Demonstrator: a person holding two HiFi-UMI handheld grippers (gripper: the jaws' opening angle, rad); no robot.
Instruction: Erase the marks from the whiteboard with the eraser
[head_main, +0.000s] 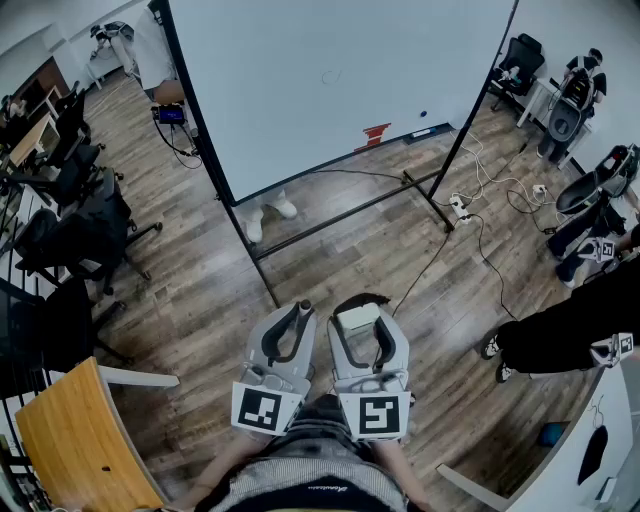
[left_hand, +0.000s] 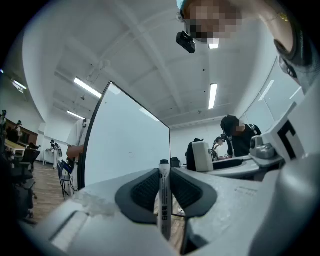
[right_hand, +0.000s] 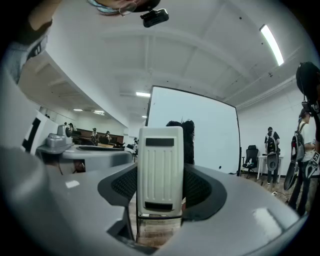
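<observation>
Head view showed both grippers held low and side by side over the wood floor (head_main: 330, 240), close to the person's body. The whiteboard (head_main: 330, 70) stood ahead of them on its black stand, well apart from both tools. A faint ring-shaped mark (head_main: 330, 75) sat near the board's middle and a small dark dot (head_main: 424, 113) lay toward its lower right corner. The left gripper (head_main: 290, 325) had its jaws pinched on a slim marker (head_main: 304, 306), seen upright between the ribbed pads in the left gripper view (left_hand: 164, 200). The right gripper (head_main: 360, 322) was clamped on the white ribbed eraser (right_hand: 160, 170), which stood upright between its jaws, clear of the board. A person in dark trousers (head_main: 560, 335) stood at the right.
</observation>
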